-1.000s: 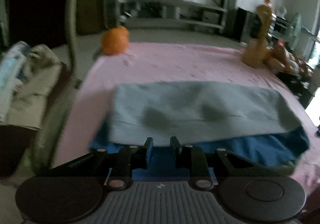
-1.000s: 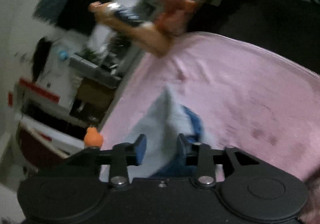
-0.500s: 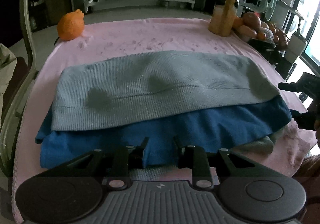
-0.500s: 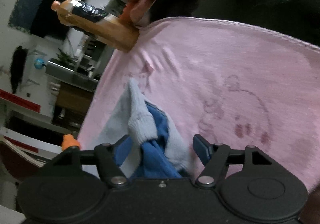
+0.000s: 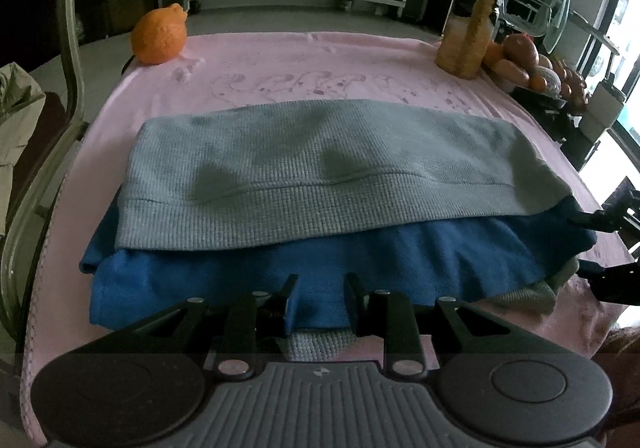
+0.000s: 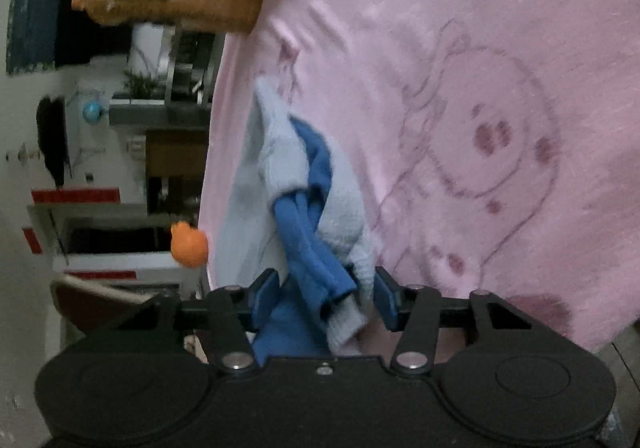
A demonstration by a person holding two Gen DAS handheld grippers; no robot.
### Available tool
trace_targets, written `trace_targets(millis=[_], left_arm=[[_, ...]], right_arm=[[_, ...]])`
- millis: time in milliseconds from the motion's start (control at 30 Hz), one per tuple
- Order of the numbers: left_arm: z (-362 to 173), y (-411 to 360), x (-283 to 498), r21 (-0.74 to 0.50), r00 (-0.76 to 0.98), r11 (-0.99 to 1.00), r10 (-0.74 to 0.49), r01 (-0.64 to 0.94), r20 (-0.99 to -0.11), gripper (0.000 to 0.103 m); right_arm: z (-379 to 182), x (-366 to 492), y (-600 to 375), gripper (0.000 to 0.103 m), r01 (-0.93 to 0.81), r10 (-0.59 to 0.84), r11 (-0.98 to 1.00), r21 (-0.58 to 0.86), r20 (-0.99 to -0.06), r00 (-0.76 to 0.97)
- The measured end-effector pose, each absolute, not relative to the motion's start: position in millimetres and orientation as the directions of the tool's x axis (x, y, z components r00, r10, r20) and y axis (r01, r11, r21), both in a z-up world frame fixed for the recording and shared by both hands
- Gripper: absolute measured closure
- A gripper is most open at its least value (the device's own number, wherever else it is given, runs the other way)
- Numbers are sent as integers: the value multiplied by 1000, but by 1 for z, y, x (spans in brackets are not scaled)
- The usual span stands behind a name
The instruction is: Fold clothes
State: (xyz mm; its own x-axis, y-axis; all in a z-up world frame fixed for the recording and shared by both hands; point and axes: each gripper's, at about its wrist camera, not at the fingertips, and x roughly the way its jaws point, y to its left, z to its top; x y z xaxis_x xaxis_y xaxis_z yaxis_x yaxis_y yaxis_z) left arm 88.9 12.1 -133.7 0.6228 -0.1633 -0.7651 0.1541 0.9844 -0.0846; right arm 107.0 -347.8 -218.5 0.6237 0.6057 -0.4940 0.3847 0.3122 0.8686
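A folded garment lies on the pink blanket (image 5: 304, 59): a grey waffle-knit layer (image 5: 320, 171) over a blue layer (image 5: 360, 256). My left gripper (image 5: 319, 290) is at its near edge, jaws slightly apart around the blue hem, with grey knit below. In the right wrist view the garment's end (image 6: 308, 215) bunches in blue and grey folds between the jaws of my right gripper (image 6: 322, 296), which stand wide apart around it. The right gripper also shows at the right edge of the left wrist view (image 5: 608, 248).
An orange fruit (image 5: 160, 35) sits at the blanket's far left corner. A tall bottle (image 5: 472, 11) stands at the far right, with a fruit pile (image 5: 532, 63) beside it. A chair frame (image 5: 68, 59) runs along the left. Shelves stand behind.
My left gripper has settled at the blue hem. My right gripper's jaws have opened around the garment's end and the view has rolled, now closer to the bunched folds.
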Motion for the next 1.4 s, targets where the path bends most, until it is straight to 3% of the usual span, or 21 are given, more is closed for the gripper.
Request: trace_targets(millis=[200,400,467,533,600,733,800,867,967,1033,1200,1300,1400], left_arm=[[-136,13,90,-81,619,986,-154,145,-770,77],[-137,15,91,-75,616,986,-151,147,-773,77],[-137,16,92,-80,614,986,-153,145,-774,77],[-136,17,91,-85,615,985,-161,152,-772,78],[-133,16,90,-96,615,979,-186,177,-766,78],[-117,12,94,-138,611,953,-279,268,-741,79],[-106,7,101,-135,609,939,-310,316,-730,79],[-100,1,112,-96,616,933,-303,346,-727,78],[-94,-9,129,-29,626,922,-284,385,-726,79],[-94,-14,143,-22,612,904,-306,427,-729,85],[-109,-35,173,-76,530,818,-437,569,-727,86],[-144,-44,192,-111,421,788,-435,605,-796,90],[-154,-36,194,-165,401,791,-463,589,-791,89]], right_arm=[[-217,112,-313,54,341,654,345,874,-485,580],[-209,93,-309,50,356,371,371,857,-489,789],[-207,93,-300,43,349,350,391,852,-488,800],[-204,106,-292,43,311,414,425,850,-488,769],[-199,109,-294,43,348,357,429,833,-511,782],[-211,108,-303,41,455,270,205,867,-497,825],[-210,110,-303,47,490,254,165,856,-517,817],[-208,112,-302,85,554,223,208,806,-591,775],[-206,116,-297,88,556,197,297,777,-619,760],[-201,118,-294,89,557,181,355,751,-640,747],[-182,121,-277,91,556,128,461,691,-672,729],[-163,121,-266,91,545,90,528,651,-681,727],[-140,123,-252,91,524,53,604,600,-687,725]])
